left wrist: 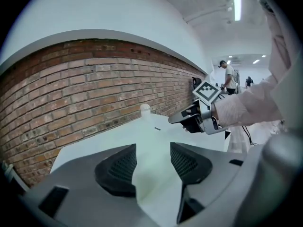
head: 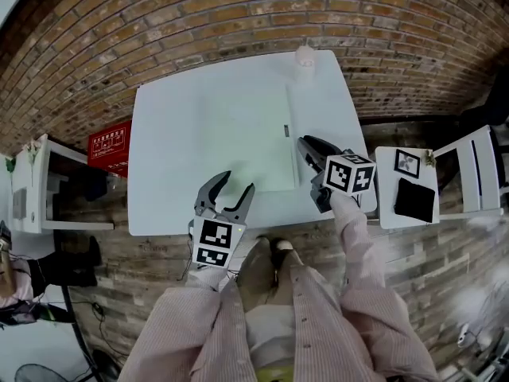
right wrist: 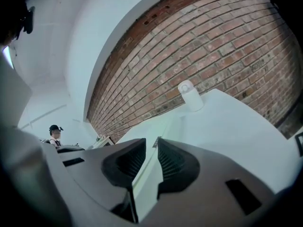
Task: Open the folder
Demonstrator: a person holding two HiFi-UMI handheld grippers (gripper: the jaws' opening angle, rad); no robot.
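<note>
A pale, closed folder [head: 238,138] lies flat on the white table [head: 159,205], with a small dark label [head: 285,131] near its right edge. My left gripper [head: 238,181] hovers over the table's front part just before the folder's near edge, jaws wide open and nothing between them; in the left gripper view the folder [left wrist: 151,183] shows through the gap. My right gripper [head: 304,143] sits at the folder's right edge, jaws a narrow gap apart. In the right gripper view that edge [right wrist: 144,174] runs between the pads, and I see no contact.
A white cylindrical bottle [head: 305,56] stands at the table's far right corner against the brick wall. A red box [head: 110,146] and white shelf [head: 32,189] are on the left. On the right, a small side table [head: 386,205] carries a black pad [head: 415,200] and a framed picture [head: 407,162].
</note>
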